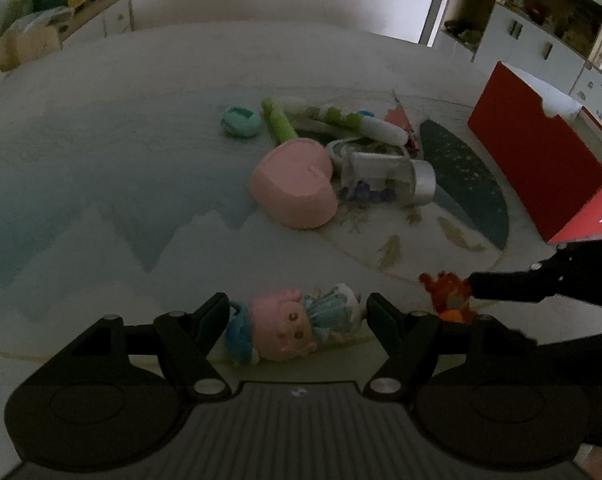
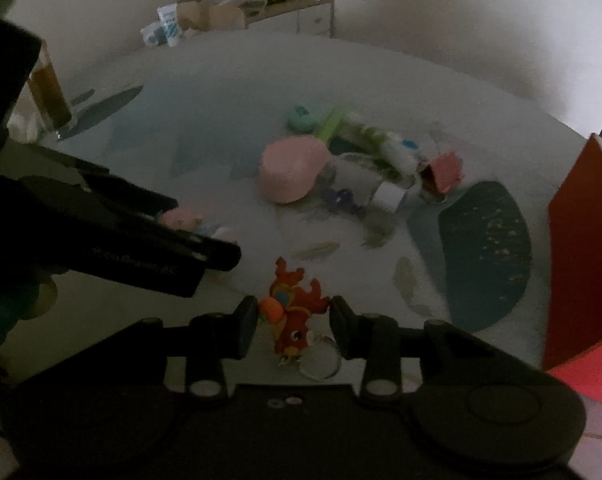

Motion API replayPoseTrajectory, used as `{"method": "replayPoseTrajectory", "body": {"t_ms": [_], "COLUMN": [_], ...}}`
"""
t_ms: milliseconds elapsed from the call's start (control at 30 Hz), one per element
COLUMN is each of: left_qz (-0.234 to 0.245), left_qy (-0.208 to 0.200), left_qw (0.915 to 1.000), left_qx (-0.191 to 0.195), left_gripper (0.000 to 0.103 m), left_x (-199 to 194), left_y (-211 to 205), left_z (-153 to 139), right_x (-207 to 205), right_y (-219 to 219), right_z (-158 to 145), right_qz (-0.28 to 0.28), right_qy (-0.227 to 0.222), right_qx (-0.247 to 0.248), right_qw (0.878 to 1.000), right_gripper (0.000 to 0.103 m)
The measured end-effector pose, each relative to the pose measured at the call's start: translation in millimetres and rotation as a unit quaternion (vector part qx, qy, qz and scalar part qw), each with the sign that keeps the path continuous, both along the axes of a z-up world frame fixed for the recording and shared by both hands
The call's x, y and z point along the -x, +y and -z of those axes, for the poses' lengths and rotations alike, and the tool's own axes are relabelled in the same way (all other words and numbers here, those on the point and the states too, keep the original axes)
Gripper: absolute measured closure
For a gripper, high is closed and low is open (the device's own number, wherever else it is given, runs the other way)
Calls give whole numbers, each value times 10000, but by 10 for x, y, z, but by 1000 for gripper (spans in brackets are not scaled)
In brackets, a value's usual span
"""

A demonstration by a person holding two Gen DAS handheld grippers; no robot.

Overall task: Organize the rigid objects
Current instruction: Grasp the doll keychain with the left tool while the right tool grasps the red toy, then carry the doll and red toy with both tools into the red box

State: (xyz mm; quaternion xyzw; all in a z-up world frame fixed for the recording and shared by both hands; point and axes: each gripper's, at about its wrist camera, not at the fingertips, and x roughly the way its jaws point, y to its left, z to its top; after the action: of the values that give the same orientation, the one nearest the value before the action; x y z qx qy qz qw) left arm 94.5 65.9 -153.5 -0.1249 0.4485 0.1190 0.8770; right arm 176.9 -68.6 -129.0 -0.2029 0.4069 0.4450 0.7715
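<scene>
A small doll (image 1: 289, 328) with a pink head, blue hair and a pale blue dress lies on the rug. My left gripper (image 1: 297, 308) is shut on it, one pad on the hair and the other on the dress. Just to its right lies a red and orange toy figure (image 2: 297, 320) with a clear round keyring (image 2: 321, 360). My right gripper (image 2: 293, 309) is shut on this toy, both pads against its sides. The left wrist view shows the same toy (image 1: 447, 292) at the tip of the right gripper's finger (image 1: 501, 288).
Farther out on the patterned rug (image 1: 141, 160) lie a pink heart-shaped box (image 1: 297, 188), a tipped clear jar (image 1: 389, 172), green and white tubes (image 1: 279, 122), a teal object (image 1: 241, 122) and a small red piece (image 2: 445, 170). An open red box (image 1: 537, 160) stands at the right.
</scene>
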Motion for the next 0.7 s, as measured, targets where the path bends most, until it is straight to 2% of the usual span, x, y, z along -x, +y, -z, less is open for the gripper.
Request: {"method": "replayPoseTrajectory", "body": {"t_ms": [367,700], "left_qz": [323,674], "left_qy": [-195,-378], "left_qw": [9993,9969], "left_qx": [-80,-131], "left_gripper": [28,28], "left_x": [-70,-290], "left_y": [-170,-377], "left_z": [-182,-542], "right_x": [-136,-330], "right_y": [-367,-776], "right_z": [-318,-709], "right_qz": [466,934], "right_qy": [-25,-196], "right_qx": [-382,-632], "right_qw": [9982,9934], "right_gripper": [66,66]}}
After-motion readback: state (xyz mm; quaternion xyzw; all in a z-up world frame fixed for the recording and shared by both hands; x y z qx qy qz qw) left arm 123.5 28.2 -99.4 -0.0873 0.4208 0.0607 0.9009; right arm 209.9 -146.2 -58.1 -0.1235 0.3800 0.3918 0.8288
